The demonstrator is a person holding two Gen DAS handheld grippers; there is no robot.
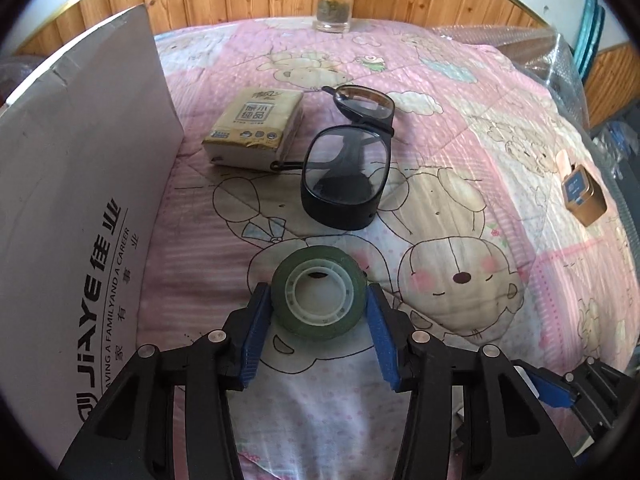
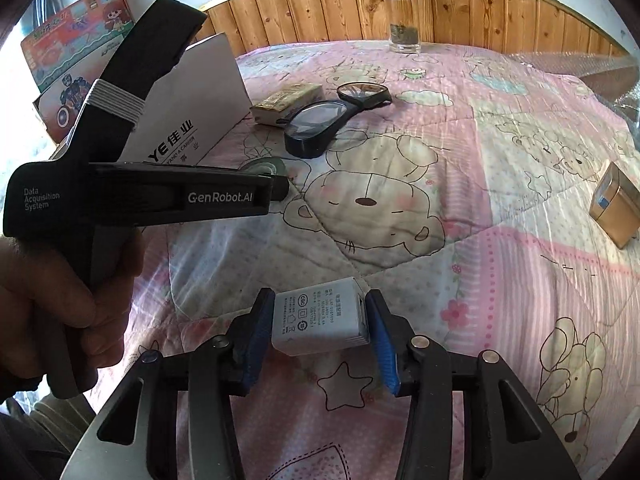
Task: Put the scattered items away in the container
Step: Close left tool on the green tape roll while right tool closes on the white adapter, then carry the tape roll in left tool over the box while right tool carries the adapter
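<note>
My left gripper point(image 1: 319, 306) has its blue pads against both sides of a green tape roll point(image 1: 319, 290) that lies on the quilt. My right gripper point(image 2: 318, 320) is shut on a white power adapter point(image 2: 320, 322), held just above the quilt. The white cardboard box point(image 1: 80, 184) stands at the left, its side wall toward me; it also shows in the right wrist view point(image 2: 192, 120). Black safety glasses point(image 1: 344, 168) and a tissue pack point(image 1: 254, 128) lie beyond the tape. A gold tin point(image 1: 584, 196) lies at the right.
A glass jar point(image 1: 334, 0) stands at the far edge by the wooden wall. Bubble wrap point(image 1: 540, 52) lies at the back right. In the right wrist view the left gripper's body point(image 2: 140, 196) and the hand on it fill the left side.
</note>
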